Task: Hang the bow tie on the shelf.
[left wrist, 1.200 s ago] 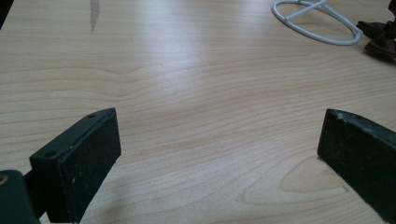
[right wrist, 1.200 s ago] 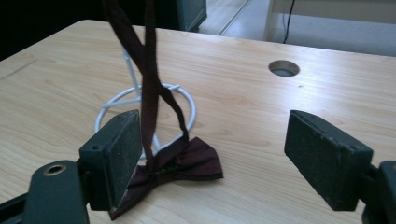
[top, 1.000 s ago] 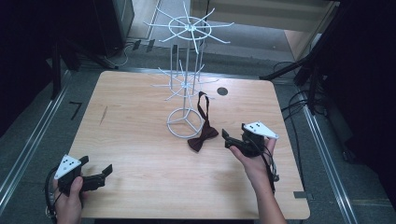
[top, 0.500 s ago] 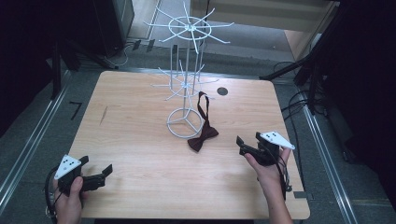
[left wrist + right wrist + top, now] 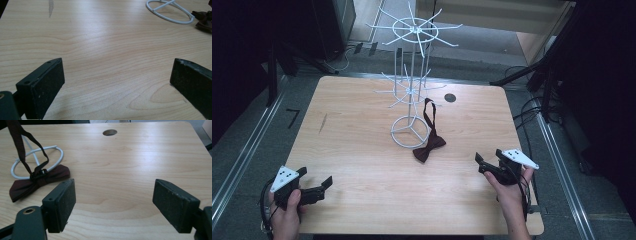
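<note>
Bow tie (image 5: 429, 145) in dark maroon lies on the wooden table (image 5: 362, 125) just beside the ring base of the white wire rack (image 5: 412, 90), its strap rising to one of the rack's lower hooks; it has not shifted since the earlier frames. What has changed is the right gripper (image 5: 484, 165): 1 second ago it sat close to the bow tie's right side, and now it has drawn back toward the table's near right corner, well apart from the tie. The left gripper (image 5: 319, 185) remains where it was at the near left corner. Both grippers have their jaws spread wide, holding nothing, only bare wood between them in each gripper view. Counted: 1 bow tie, 1 rack, 2 grippers, 1 round hole (image 5: 450, 97) in the tabletop beyond the rack.
</note>
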Available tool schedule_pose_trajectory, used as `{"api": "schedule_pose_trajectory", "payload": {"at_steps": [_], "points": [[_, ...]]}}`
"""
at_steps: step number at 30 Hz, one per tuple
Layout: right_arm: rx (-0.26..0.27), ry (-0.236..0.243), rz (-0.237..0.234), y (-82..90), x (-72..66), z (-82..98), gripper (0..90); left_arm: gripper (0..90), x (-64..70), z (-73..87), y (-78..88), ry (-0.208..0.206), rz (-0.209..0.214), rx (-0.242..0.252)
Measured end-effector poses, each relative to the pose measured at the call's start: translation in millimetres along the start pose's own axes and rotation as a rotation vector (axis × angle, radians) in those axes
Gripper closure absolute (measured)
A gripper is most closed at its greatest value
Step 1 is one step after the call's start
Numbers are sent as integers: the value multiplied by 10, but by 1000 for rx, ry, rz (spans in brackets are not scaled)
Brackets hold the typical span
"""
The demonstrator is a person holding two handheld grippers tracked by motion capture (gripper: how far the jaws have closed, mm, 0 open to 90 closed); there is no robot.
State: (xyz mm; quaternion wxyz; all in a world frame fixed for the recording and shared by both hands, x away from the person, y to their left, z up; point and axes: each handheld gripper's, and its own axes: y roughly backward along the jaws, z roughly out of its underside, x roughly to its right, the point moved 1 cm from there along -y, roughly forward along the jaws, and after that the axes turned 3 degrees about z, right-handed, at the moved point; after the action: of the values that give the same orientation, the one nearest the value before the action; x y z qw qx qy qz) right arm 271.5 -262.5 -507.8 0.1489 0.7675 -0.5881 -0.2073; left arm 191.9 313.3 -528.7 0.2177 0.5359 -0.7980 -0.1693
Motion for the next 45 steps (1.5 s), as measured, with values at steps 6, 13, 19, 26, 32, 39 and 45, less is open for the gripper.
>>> {"api": "schedule_pose_trajectory", "payload": {"at_steps": [6, 13, 19, 26, 32, 39, 45], "points": [[4, -20, 19, 56, 137, 88, 188, 1, 2, 0, -1, 0, -2, 1], [-7, -21, 35, 136, 281, 187, 182, 1, 3, 0, -1, -1, -2, 2], [-7, -36, 59, 203, 409, 262, 180, 1, 5, 1, 0, -2, -3, 5], [-14, -41, 78, 288, 548, 352, 176, 1, 6, 1, 1, -3, -4, 4], [-12, -51, 72, 409, 690, 451, 167, 1, 5, 1, -1, -3, -3, 3], [-10, -63, 90, 551, 866, 593, 164, 1, 5, 1, -3, 0, -4, 5], [5, -108, 104, 682, 1019, 676, 166, 1, 6, 1, -3, -1, -7, 5]]}}
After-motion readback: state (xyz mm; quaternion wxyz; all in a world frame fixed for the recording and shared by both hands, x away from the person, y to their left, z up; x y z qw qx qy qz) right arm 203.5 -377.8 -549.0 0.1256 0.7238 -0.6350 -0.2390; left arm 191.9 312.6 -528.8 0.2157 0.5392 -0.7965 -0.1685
